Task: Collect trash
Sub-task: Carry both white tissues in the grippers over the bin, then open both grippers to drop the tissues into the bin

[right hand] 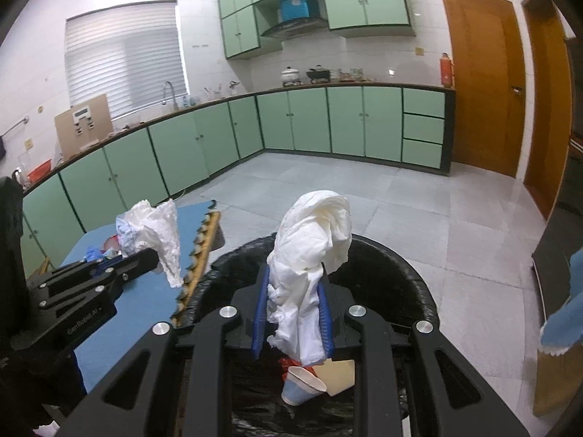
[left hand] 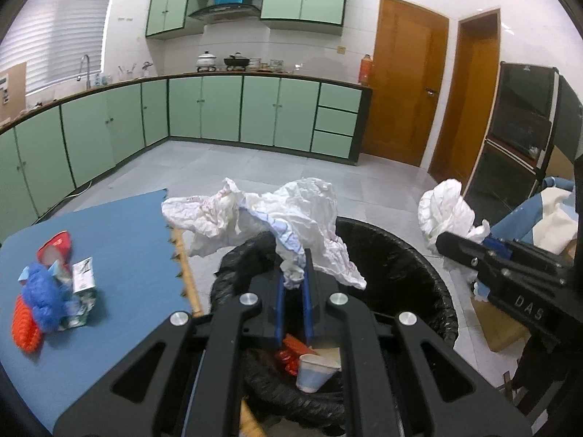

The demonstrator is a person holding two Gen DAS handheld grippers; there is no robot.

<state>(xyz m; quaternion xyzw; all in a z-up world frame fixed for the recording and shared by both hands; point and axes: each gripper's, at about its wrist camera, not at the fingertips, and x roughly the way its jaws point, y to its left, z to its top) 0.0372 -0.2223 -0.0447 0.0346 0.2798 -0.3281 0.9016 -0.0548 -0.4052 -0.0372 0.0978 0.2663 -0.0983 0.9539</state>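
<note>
Directly below both hand-held grippers gapes the black-lined trash bin [right hand: 393, 284], the left hand-held gripper [left hand: 293, 273] clenched on a crumpled printed paper [left hand: 277, 215] and the right hand-held gripper [right hand: 296, 291] grasping a white tissue wad [right hand: 313, 233], each held upright over its mouth.

A blue table [left hand: 120, 240] bears a heap of wrappers [left hand: 54, 284]; the bin [left hand: 419, 266] stands just beside it.

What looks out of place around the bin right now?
Nothing spilled. Both tongs hold crumpled tissue over the bin, not yet dropped. More trash lies on the blue mat.
</note>
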